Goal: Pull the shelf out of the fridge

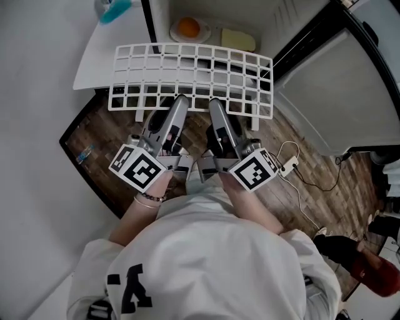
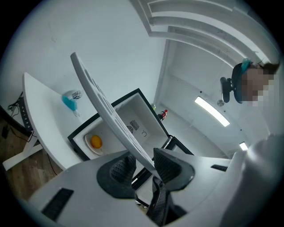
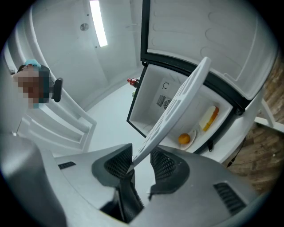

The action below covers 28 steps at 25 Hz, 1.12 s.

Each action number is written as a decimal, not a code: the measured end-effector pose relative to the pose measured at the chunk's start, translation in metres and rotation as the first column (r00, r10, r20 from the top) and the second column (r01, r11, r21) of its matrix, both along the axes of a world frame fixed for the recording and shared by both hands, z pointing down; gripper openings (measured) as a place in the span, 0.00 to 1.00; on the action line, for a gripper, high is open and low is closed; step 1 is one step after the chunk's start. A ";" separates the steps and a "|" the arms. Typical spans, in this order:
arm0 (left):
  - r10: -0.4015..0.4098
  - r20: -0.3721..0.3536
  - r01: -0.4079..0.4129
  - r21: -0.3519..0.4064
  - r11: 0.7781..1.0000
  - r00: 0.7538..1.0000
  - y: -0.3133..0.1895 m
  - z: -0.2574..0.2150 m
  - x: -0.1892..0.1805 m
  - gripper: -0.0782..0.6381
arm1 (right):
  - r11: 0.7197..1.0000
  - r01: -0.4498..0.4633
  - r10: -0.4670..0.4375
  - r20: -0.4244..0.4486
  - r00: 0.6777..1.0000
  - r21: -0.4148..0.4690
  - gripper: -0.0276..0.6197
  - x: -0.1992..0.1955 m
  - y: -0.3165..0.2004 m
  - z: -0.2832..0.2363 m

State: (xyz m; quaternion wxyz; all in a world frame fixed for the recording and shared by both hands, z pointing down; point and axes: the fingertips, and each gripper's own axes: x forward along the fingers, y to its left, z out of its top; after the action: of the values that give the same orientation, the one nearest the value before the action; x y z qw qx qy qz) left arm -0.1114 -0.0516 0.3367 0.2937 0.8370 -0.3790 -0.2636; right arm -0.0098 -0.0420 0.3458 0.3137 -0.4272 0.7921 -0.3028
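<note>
A white grid shelf (image 1: 194,75) hangs level in front of the open fridge (image 1: 284,22), its near edge gripped by both grippers. My left gripper (image 1: 179,100) is shut on the near edge left of the middle, and my right gripper (image 1: 216,104) is shut on it just to the right. In the left gripper view the shelf (image 2: 106,115) runs edge-on between the pads of the left gripper (image 2: 142,166). The right gripper view shows the same: the shelf (image 3: 177,111) is pinched in the right gripper (image 3: 141,162).
Inside the fridge sit an orange (image 1: 189,27) on a plate and a yellow block (image 1: 238,39). The fridge door (image 1: 337,94) stands open at right. A white table (image 1: 106,50) with a teal object (image 1: 115,9) is at left. A power strip (image 1: 289,166) lies on the wooden floor.
</note>
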 end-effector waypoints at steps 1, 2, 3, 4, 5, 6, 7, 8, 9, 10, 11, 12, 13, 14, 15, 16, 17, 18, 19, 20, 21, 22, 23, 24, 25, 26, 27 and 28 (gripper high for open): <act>-0.004 0.004 0.004 -0.002 1.000 1.000 0.007 0.001 -0.003 0.29 | 1.000 0.003 -0.003 0.004 1.000 -0.004 0.27 -0.003 0.007 0.002; -0.007 0.008 0.007 -0.004 1.000 1.000 0.015 0.002 -0.007 0.29 | 1.000 0.005 -0.005 0.007 1.000 -0.008 0.27 -0.007 0.015 0.003; -0.009 0.011 0.009 -0.007 1.000 1.000 0.024 0.003 -0.010 0.29 | 1.000 0.006 -0.006 0.008 1.000 -0.012 0.27 -0.011 0.024 0.005; -0.012 0.012 0.012 -0.008 1.000 1.000 0.036 0.004 -0.014 0.29 | 1.000 0.006 -0.006 0.008 1.000 -0.014 0.27 -0.014 0.036 0.005; -0.014 0.011 0.014 -0.009 1.000 1.000 0.050 0.004 -0.019 0.29 | 1.000 0.006 -0.005 0.009 1.000 -0.013 0.27 -0.019 0.049 0.005; -0.016 0.007 0.016 -0.008 1.000 1.000 0.066 0.003 -0.024 0.29 | 1.000 0.006 -0.006 0.011 1.000 -0.009 0.27 -0.024 0.065 0.004; -0.017 0.004 0.017 -0.003 1.000 1.000 0.083 0.001 -0.030 0.29 | 1.000 0.007 -0.007 0.013 1.000 -0.002 0.27 -0.030 0.082 0.002; -0.018 0.004 0.018 0.004 1.000 1.000 0.100 -0.001 -0.036 0.29 | 1.000 0.009 -0.009 0.015 1.000 0.006 0.27 -0.036 0.098 0.000; -0.018 0.007 0.018 0.014 1.000 1.000 0.113 -0.002 -0.041 0.29 | 1.000 0.009 -0.009 0.015 1.000 0.012 0.27 -0.041 0.112 0.000; -0.017 0.013 0.017 0.023 1.000 1.000 0.122 -0.002 -0.044 0.29 | 1.000 0.008 -0.008 0.015 1.000 0.016 0.27 -0.044 0.121 0.000; -0.015 0.018 0.014 0.029 0.999 1.000 0.129 -0.002 -0.046 0.29 | 1.000 0.006 -0.007 0.016 1.000 0.016 0.27 -0.046 0.127 0.001; -0.011 0.022 0.010 0.032 0.999 1.000 0.132 -0.002 -0.046 0.29 | 1.000 0.003 -0.004 0.017 1.000 0.015 0.27 -0.047 0.131 0.002; -0.005 0.023 0.005 0.032 0.999 1.000 0.135 -0.002 -0.047 0.29 | 1.000 -0.001 0.001 0.019 1.000 0.012 0.27 -0.047 0.134 0.002; 0.000 0.025 -0.001 0.028 1.000 1.000 0.137 -0.002 -0.047 0.29 | 1.000 -0.007 0.007 0.018 1.000 0.008 0.27 -0.048 0.137 0.002; 0.006 0.026 -0.007 0.025 1.000 1.000 0.138 -0.003 -0.046 0.29 | 1.000 -0.015 0.015 0.017 1.000 0.005 0.27 -0.047 0.139 0.001; 0.012 0.028 -0.013 0.024 1.000 1.000 0.138 -0.004 -0.046 0.29 | 1.000 -0.021 0.021 0.016 1.000 0.003 0.27 -0.047 0.140 0.000; 0.018 0.029 -0.018 0.024 1.000 0.999 0.139 -0.006 -0.045 0.29 | 1.000 -0.025 0.025 0.015 1.000 0.002 0.27 -0.046 0.141 -0.002; 0.021 0.029 -0.022 0.025 0.999 0.999 0.139 -0.008 -0.045 0.29 | 1.000 -0.027 0.027 0.014 1.000 0.001 0.27 -0.046 0.141 -0.004; 0.022 0.028 -0.022 0.026 0.999 0.999 0.139 -0.010 -0.046 0.29 | 1.000 -0.026 0.026 0.014 1.000 0.000 0.27 -0.046 0.141 -0.006; 0.020 0.024 -0.021 0.026 0.999 1.000 0.140 -0.011 -0.046 0.29 | 1.000 -0.024 0.024 0.014 1.000 -0.002 0.27 -0.047 0.142 -0.007; 0.017 0.020 -0.017 0.026 1.000 1.000 0.142 -0.012 -0.047 0.29 | 1.000 -0.022 0.023 0.014 1.000 -0.002 0.27 -0.048 0.144 -0.008; 0.014 0.016 -0.014 0.026 1.000 1.000 0.145 -0.013 -0.047 0.29 | 1.000 -0.021 0.021 0.015 1.000 -0.002 0.27 -0.048 0.146 -0.010; 0.011 0.013 -0.012 0.028 1.000 1.000 0.147 -0.015 -0.047 0.29 | 1.000 -0.020 0.020 0.015 1.000 -0.002 0.27 -0.048 0.148 -0.011; 0.010 0.012 -0.010 0.030 0.999 1.000 0.148 -0.016 -0.048 0.29 | 1.000 -0.018 0.018 0.015 1.000 -0.002 0.27 -0.049 0.149 -0.013; 0.008 0.010 -0.009 0.033 0.999 1.000 0.149 -0.018 -0.049 0.29 | 1.000 -0.017 0.017 0.015 1.000 -0.002 0.27 -0.050 0.149 -0.014; 0.007 0.009 -0.008 0.034 0.999 1.000 0.149 -0.020 -0.050 0.29 | 1.000 -0.016 0.016 0.015 1.000 -0.001 0.27 -0.051 0.150 -0.016; 0.007 0.006 -0.007 0.034 0.999 1.000 0.150 -0.021 -0.051 0.29 | 1.000 -0.015 0.015 0.014 1.000 0.001 0.27 -0.052 0.150 -0.017; 0.007 0.002 -0.007 0.034 0.999 1.000 0.151 -0.022 -0.052 0.29 | 1.000 -0.015 0.015 0.012 1.000 0.006 0.27 -0.053 0.152 -0.018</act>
State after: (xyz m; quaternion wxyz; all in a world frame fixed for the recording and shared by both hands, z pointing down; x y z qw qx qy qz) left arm -0.1632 0.0998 0.3151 0.2798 0.8436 -0.3718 -0.2681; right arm -0.0625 0.1098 0.3275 0.3218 -0.4304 0.7878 -0.3008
